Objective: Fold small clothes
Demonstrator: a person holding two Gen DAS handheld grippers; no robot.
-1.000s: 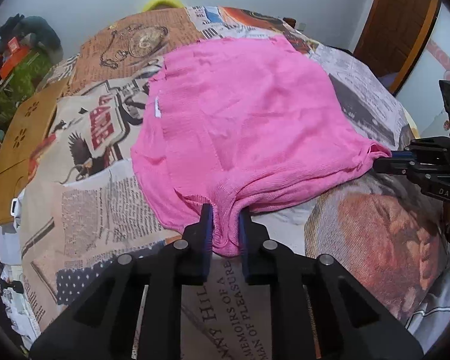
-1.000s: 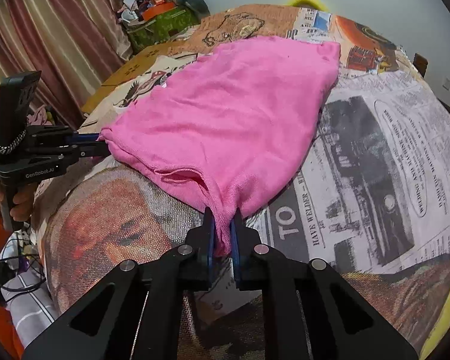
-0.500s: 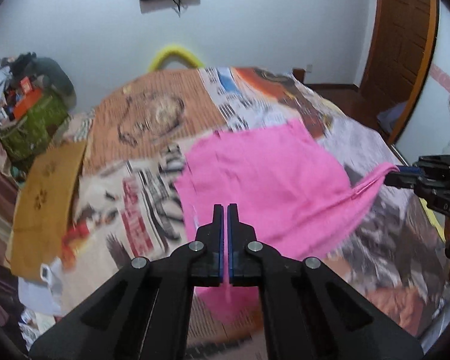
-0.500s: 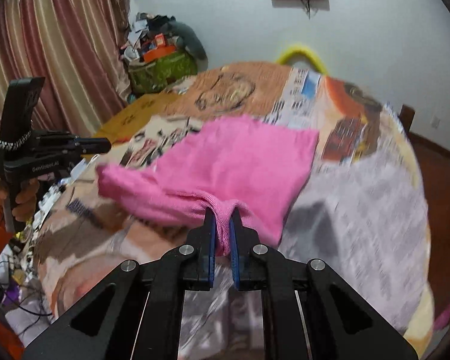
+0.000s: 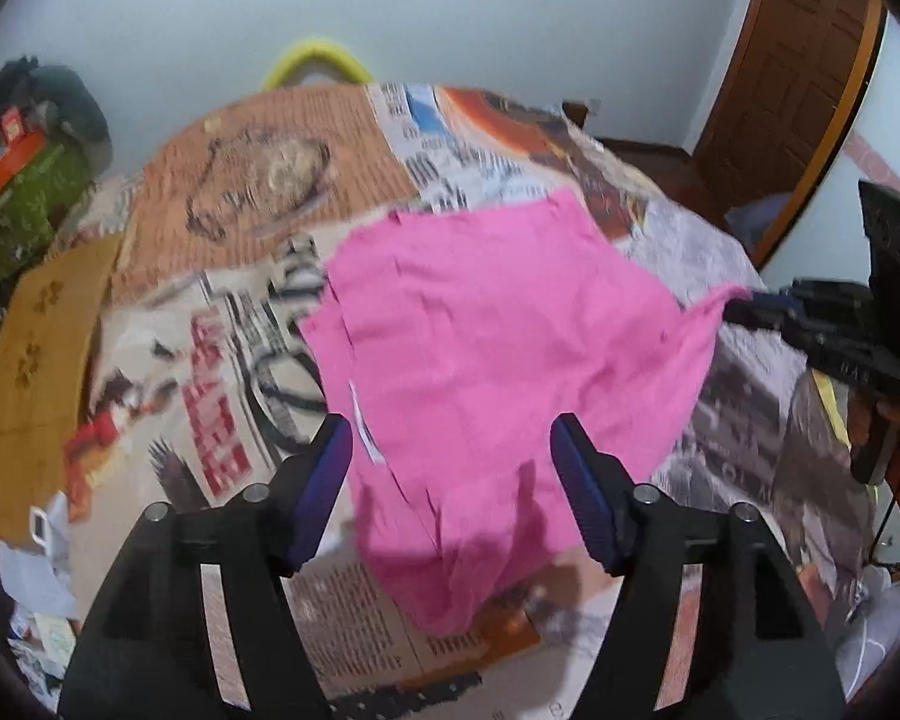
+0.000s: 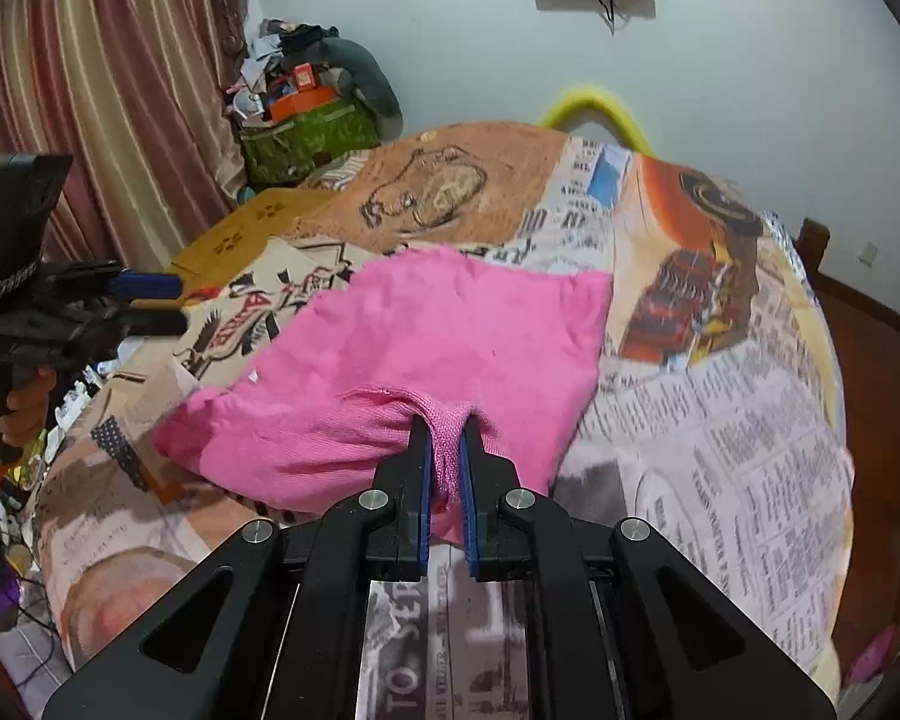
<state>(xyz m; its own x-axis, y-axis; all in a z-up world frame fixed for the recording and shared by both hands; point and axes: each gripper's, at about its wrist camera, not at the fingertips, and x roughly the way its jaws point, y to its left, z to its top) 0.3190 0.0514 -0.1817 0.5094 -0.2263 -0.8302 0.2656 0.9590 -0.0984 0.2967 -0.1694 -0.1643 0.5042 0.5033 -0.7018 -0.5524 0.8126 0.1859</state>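
Lying on a bed covered with a newspaper-print bedspread (image 5: 714, 276), a small pink knitted garment (image 5: 498, 348) was part-way through a fold. Most of it rested flat on the bedspread, with its far edge toward the wall and its near edge gathered up toward the two handheld grippers.

Seen from the right wrist, the right gripper (image 6: 445, 450) was clenched on a bunched corner of the pink cloth; the knit was squeezed between its blue pads, and a short tail of fabric hung below them. That corner was raised, so the cloth beside it billowed into a soft hump.

Seen from the left wrist, the left gripper (image 5: 450, 456) was released. Its jaws had just been opening and stood wide apart, with nothing pressed between the pads. The pink cloth showed in the gap between them but lay lower down, rumpled on the bedspread, with a small white label (image 5: 363, 426) near its left edge. From the right wrist, the same gripper appeared at the far left, held in a person's hand (image 6: 27, 405), apart from the cloth.

Judging from this, the step in hand was carrying the near edge over toward the far edge, with one corner already let go and the other not yet. The next move probably called for the right gripper to lay its corner down level with the dropped one and then let go, and the hem looked likely to need smoothing afterwards.
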